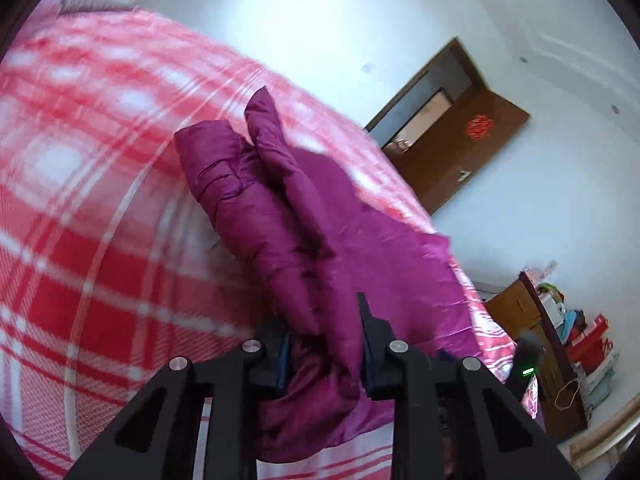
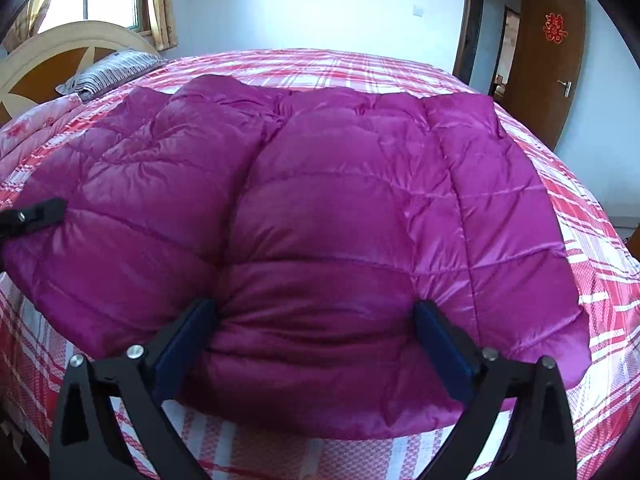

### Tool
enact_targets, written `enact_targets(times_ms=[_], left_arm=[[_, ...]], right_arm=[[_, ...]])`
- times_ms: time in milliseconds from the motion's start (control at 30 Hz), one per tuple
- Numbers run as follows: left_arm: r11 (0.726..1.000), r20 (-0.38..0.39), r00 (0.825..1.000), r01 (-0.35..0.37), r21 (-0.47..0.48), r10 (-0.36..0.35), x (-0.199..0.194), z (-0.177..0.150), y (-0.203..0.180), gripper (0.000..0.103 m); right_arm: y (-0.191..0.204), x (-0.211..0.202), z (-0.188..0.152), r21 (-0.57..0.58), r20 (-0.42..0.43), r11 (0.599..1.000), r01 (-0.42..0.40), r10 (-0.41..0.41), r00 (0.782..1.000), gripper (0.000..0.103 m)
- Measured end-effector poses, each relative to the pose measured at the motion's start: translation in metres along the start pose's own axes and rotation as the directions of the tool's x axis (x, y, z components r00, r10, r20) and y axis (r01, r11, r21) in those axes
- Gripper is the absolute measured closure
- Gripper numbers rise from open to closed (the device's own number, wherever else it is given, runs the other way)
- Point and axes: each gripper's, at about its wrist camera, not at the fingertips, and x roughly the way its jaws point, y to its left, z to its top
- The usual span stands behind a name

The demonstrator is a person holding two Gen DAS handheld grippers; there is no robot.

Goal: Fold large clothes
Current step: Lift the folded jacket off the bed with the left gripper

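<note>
A magenta quilted jacket (image 2: 320, 216) lies spread on the bed (image 2: 592, 264), reaching to its near edge. The left gripper (image 1: 324, 344) is clamped on a bunched fold of the jacket — the cloth fills the gap between its fingers. The right gripper (image 2: 316, 320) stands wide apart around the puffy near edge; whether its pads press, I cannot tell.

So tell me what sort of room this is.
Most likely a bedroom in a home. A bed with a red-and-white plaid sheet fills the view, with a cream and brown wooden headboard and a striped grey pillow at its end, and a brown wooden door stands open.
</note>
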Motion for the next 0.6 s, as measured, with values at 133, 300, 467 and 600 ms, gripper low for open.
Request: enact_targets(times_ms=[133, 300, 467, 600], left_arm=[[0.993, 0.03, 0.998, 0.06, 0.105, -0.064, -0.009, 0.017, -0.054, 0.076], [0.959, 0.012, 0.994, 0.101, 0.264, -0.108, 0.003, 0.02, -0.127, 0.076], [0.897, -0.022, 0.993, 0.116, 0.426, -0.118, 0.041, 0.007, -0.189, 0.076], [0.846, -0.054, 0.99, 0.142, 0.513, -0.133, 0.086, -0.016, -0.216, 0.076]], right_arm=[[-0.006, 0.0, 0.0, 0.013, 0.026, 0.999, -0.044, 0.044, 0.999, 0.0], [-0.02, -0.008, 0.001, 0.041, 0.04, 0.992, -0.116, 0.115, 0.993, 0.001], [-0.059, -0.045, -0.006, 0.097, 0.089, 0.986, -0.135, 0.126, 0.988, 0.001], [-0.117, -0.081, -0.015, 0.193, 0.16, 0.978, -0.079, 0.048, 0.986, 0.001]])
